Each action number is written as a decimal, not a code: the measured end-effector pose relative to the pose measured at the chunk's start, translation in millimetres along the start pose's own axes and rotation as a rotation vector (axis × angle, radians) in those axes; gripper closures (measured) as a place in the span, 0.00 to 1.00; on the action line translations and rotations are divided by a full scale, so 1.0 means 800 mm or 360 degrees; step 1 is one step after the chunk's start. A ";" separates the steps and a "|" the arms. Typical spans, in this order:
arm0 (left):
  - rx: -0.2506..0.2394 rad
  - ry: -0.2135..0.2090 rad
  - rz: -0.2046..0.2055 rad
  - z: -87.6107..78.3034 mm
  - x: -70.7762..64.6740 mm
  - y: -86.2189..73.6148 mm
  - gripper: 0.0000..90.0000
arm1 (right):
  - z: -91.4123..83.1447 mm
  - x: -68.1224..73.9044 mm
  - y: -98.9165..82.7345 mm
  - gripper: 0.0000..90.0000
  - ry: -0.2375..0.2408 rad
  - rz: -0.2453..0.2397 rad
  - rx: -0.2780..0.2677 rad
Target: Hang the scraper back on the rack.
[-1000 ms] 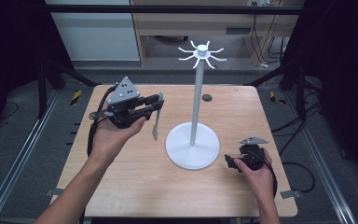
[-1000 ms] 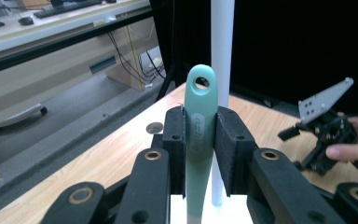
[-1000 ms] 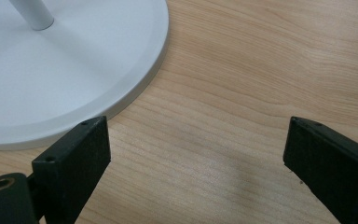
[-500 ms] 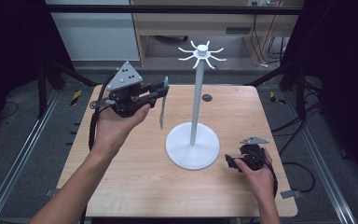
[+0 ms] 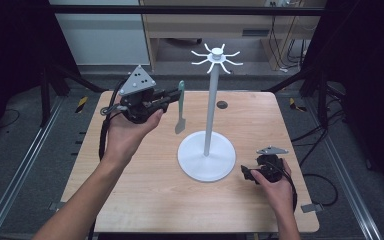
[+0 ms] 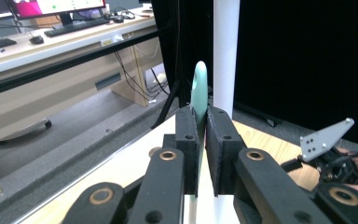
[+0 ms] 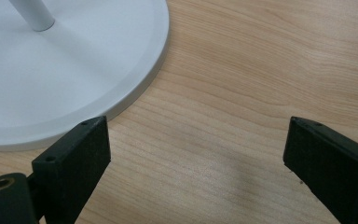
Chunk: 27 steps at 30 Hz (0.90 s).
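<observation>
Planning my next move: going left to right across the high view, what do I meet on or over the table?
Left gripper → green spatula held in its jaws → white stand → right gripper.

No legible text or labels

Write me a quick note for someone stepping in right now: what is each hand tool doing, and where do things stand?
Left gripper: shut on the green spatula, held above the table with its blade hanging down, left of the white stand.
Right gripper: open, holding nothing, low over the table beside the stand's round base.
Done: spatula is picked up.
Left: probably hanging it on one of the hooks at the top of the stand; it is not on one yet.
</observation>
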State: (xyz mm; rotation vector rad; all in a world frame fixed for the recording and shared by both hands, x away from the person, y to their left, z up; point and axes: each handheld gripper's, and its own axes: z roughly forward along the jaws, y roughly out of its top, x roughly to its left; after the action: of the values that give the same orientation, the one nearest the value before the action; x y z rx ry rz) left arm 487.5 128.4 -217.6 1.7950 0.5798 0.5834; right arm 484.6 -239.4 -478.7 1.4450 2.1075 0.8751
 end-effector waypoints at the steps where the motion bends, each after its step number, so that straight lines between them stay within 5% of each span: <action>1: -0.0003 -0.0004 -0.0004 0.000 -0.001 0.002 0.93 | 0.000 0.000 0.000 0.09 -0.0001 0.0001 0.0001; 27: -0.0057 0.0088 0.0018 0.005 -0.010 0.040 0.93 | -0.002 -0.001 -0.001 0.09 0.0011 0.0017 -0.0005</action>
State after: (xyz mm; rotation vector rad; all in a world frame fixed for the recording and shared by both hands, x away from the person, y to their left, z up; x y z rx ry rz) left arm 487.3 112.0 -188.8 1.7541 0.5941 0.6491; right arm 483.5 -240.9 -477.9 1.4546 2.1045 0.8881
